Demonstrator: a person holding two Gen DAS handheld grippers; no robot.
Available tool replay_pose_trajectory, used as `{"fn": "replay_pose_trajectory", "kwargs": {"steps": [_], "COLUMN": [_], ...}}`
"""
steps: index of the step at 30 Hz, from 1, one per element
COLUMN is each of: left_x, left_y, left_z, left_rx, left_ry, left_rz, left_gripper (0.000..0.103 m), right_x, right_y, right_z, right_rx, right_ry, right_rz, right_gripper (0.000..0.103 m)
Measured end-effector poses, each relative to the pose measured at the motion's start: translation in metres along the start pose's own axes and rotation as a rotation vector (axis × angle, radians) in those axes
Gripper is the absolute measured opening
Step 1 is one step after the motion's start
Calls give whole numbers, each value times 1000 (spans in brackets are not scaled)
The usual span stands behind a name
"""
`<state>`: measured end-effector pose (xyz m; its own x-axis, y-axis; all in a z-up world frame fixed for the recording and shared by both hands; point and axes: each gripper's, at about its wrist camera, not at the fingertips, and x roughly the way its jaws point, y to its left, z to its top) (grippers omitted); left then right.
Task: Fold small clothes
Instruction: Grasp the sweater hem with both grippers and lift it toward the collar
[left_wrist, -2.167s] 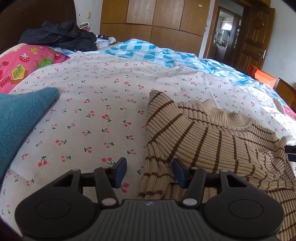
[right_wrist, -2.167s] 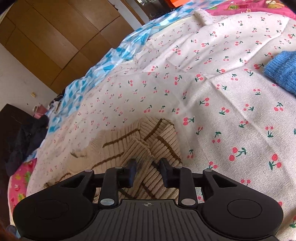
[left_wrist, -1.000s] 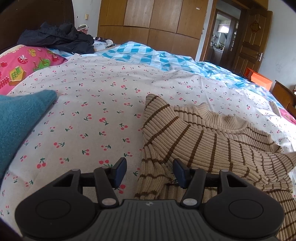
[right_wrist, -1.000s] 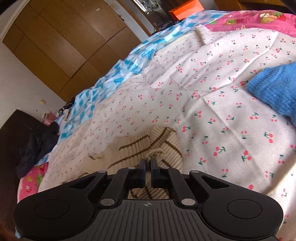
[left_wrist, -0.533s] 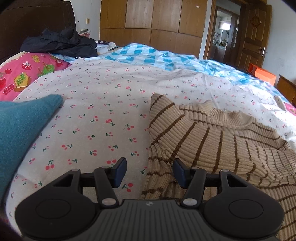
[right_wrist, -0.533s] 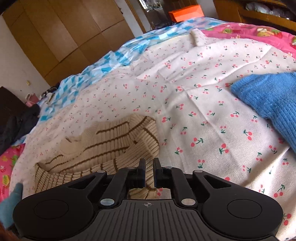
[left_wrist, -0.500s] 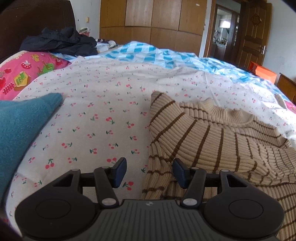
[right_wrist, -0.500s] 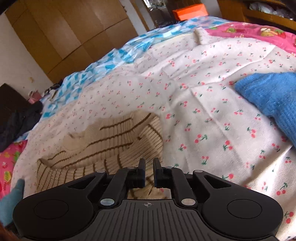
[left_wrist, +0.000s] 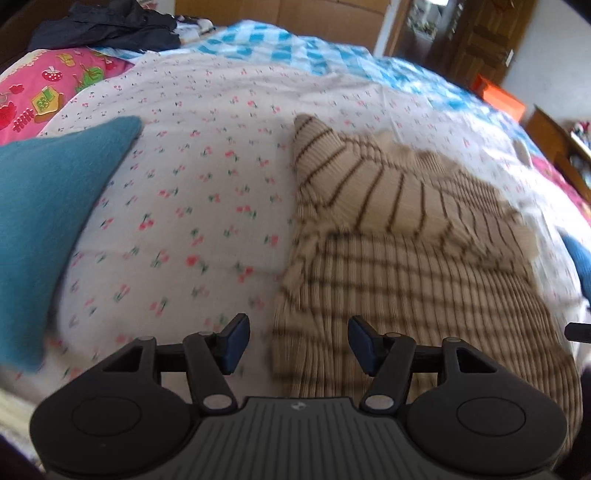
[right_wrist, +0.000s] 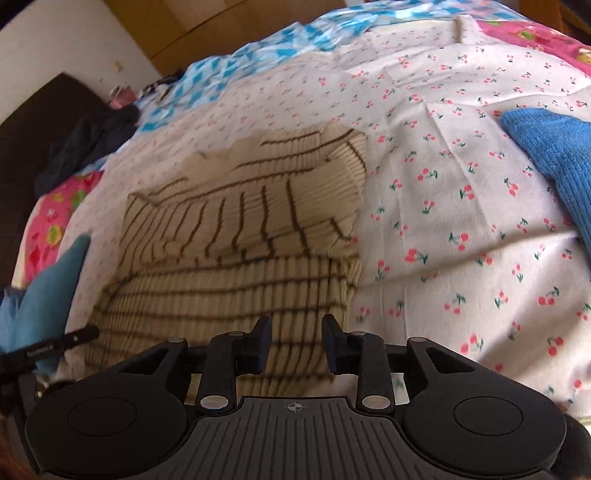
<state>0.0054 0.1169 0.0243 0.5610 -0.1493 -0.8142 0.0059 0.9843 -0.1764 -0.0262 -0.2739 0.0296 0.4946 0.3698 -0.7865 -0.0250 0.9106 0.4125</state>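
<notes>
Left wrist: left gripper (left_wrist: 297, 341) over the sweater's (left_wrist: 406, 266) near left edge, jaws wide and opening a bit more, nothing pinched; the fabric edge shows in the gap below, pads clear of it. Sweater is beige with brown stripes, lying on the cherry-print sheet (left_wrist: 192, 192), both sleeves folded across the chest. Teal cloth (left_wrist: 48, 206) well to the left. Dark clothes (left_wrist: 107, 26) at the far end of the bed. Frame is motion-blurred.

Right wrist: right gripper (right_wrist: 295, 345) above the sweater (right_wrist: 236, 236) hem near its right edge, jaws opening, about half apart, knit visible between the pads but not gripped. Blue knit (right_wrist: 554, 155) off to the right on the sheet (right_wrist: 443, 184), apart from the sweater. Left gripper's tip (right_wrist: 59, 345) pokes in at left.
</notes>
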Motion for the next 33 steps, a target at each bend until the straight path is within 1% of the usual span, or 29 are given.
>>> {"fn": "replay_pose_trajectory", "kwargs": {"steps": [4,6,8,9,11,12,13,15,16,18,19,20,21,22,23,25,28,31,33], "left_x": [-19,-26,-27,-25,-20,-17,-15,-17,-19,-22,-24,-26,-29,-32,-36,-47,-59,-66,-66], "left_y": [-9,-17,-27,-32,-38,-39,-39,-36,-32,-25,-21,-19,-17,-15,-13,-5,-1,-3,-8], "left_z": [-22,-33,-47,-54,-65,-70,-73,-74,-74,-75,-76,-76,-76,-74,-73,-68,-54,-29,-9], "left_rx": [52,74,98,115,134,130,118,82,57,10,-11,-31,-52,-77,-106,-193,-292,-354,-361], "left_ry": [142,188,251,288,335,358,371,368,365,358,351,344,331,305,276,212,111,3,-56], "left_rz": [3,-7,-18,-11,6,10,6,-10,-21,-44,-55,-69,-89,-122,-157,-255,-372,-482,-527], "left_gripper": [63,63,63,63,62,56,53,47,39,27,25,20,16,16,16,15,15,15,15], "right_x": [-10,-13,-12,-10,-3,0,2,5,5,4,1,-1,-4,-8,-13,-25,-47,-67,-75], "right_y": [4,6,7,7,4,3,4,2,1,-1,-3,-5,-7,-10,-13,-20,-25,-24,-23], "right_z": [-33,-47,-58,-64,-72,-74,-74,-73,-73,-73,-74,-74,-74,-74,-74,-74,-69,-55,-41], "right_rx": [-21,-49,-68,-67,-52,-49,-47,-31,-18,2,12,29,55,86,118,178,261,312,346], "right_ry": [110,153,193,223,275,292,305,315,318,314,303,290,272,247,218,146,-3,-163,-259], "right_rz": [46,36,35,40,65,72,71,82,96,125,142,160,183,211,240,288,369,443,488], "right_gripper": [31,31,32,32,32,32,32,31,31,25,16,12,11,9,8,8,7,7,7]}}
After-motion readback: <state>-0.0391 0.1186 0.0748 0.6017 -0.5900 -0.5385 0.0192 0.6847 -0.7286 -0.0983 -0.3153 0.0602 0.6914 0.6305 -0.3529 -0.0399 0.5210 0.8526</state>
